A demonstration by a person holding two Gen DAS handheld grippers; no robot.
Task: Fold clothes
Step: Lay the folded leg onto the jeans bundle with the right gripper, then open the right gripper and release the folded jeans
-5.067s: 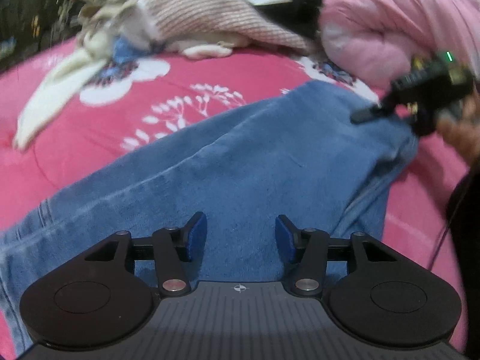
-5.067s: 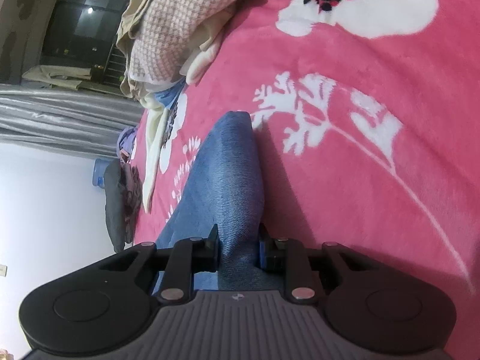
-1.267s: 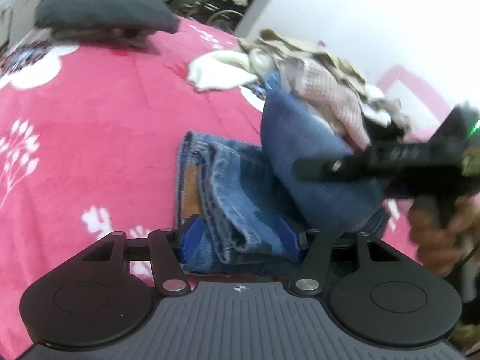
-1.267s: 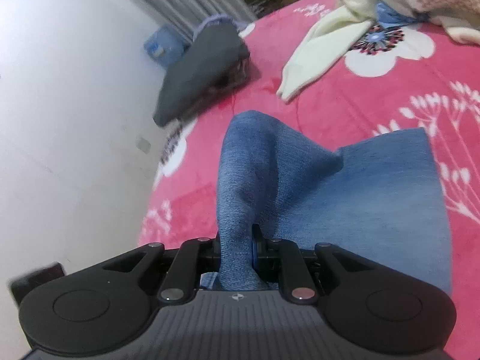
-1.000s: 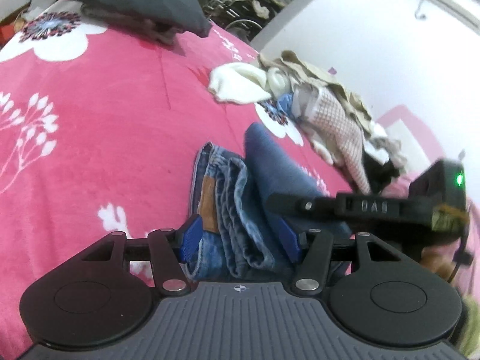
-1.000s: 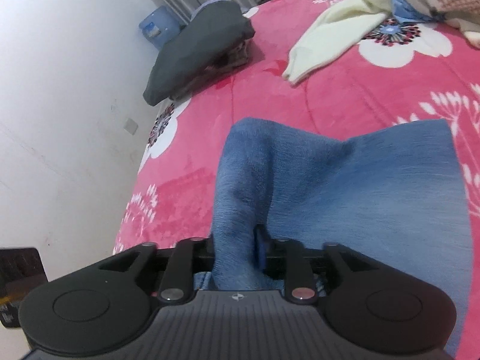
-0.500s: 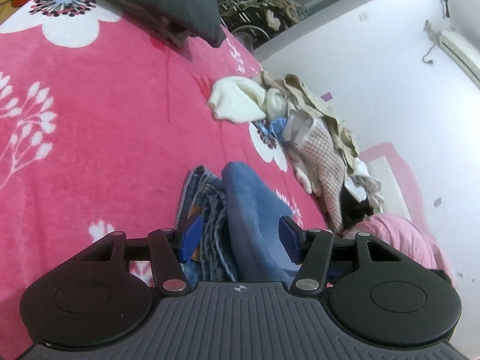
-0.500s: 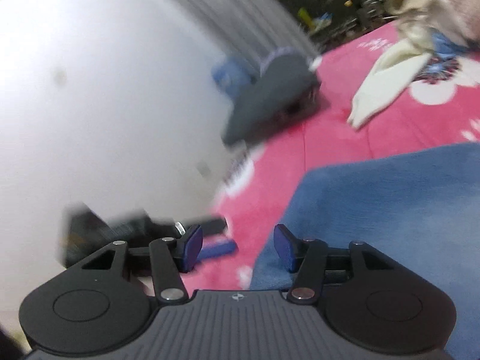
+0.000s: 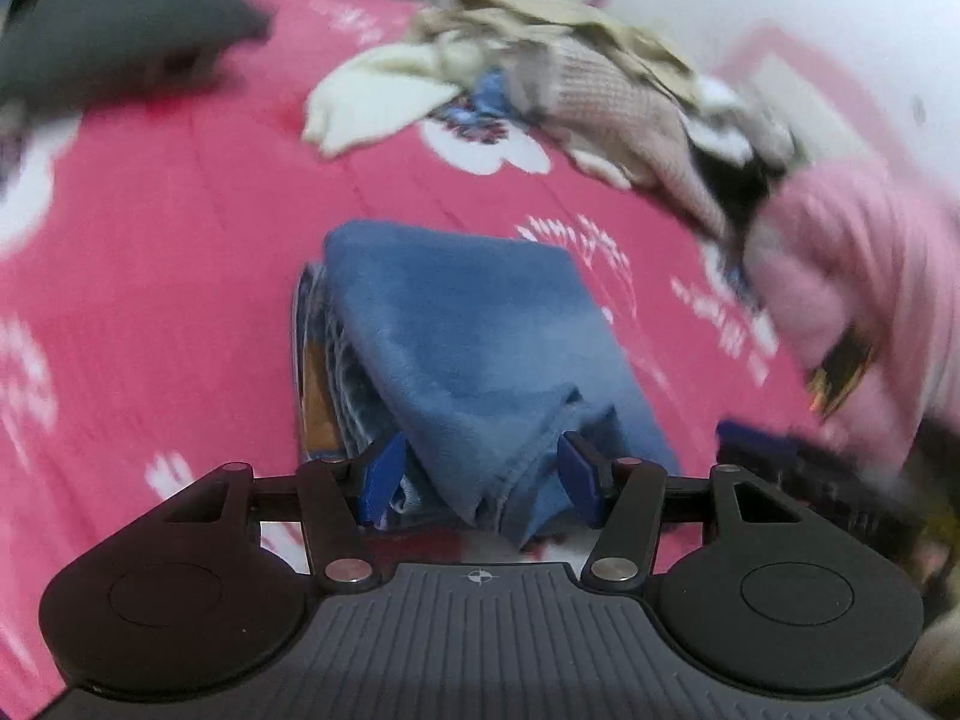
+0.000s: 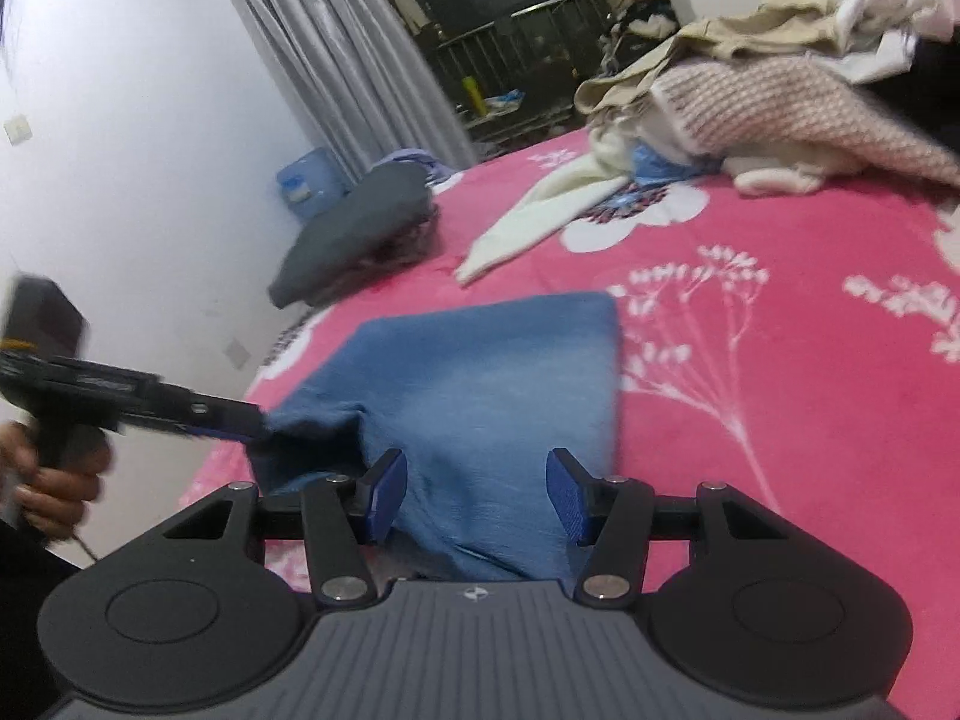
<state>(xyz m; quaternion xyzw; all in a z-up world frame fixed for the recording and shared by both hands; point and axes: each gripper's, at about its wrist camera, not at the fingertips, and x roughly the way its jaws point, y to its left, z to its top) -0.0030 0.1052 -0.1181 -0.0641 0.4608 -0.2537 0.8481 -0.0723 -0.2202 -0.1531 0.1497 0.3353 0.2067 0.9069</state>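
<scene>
While the jeans are seen folded into a compact blue bundle on the pink floral bed cover, the fold of this garment is judged nearly complete; only release, tidying of the loose near corner and removal to a stack appear to remain. A heap of unfolded clothes lies well apart at the far side of the bed, so most of the task is judged outstanding. The left gripper is shown with its fingers partly apart and the bundle's near edge between them; whether the pads press the denim cannot be told. The right gripper is shown with its jaws just opened, the denim lying between the fingers but untouched by either pad.

In the left wrist view, blurred throughout, the stacked layers and the tan waistband patch at the bundle's left edge are revealed. In the right wrist view, these are hidden; instead the left gripper's fingers at the denim corner, the person's hand on its handle, the grey cushion and the curtain are disclosed.
</scene>
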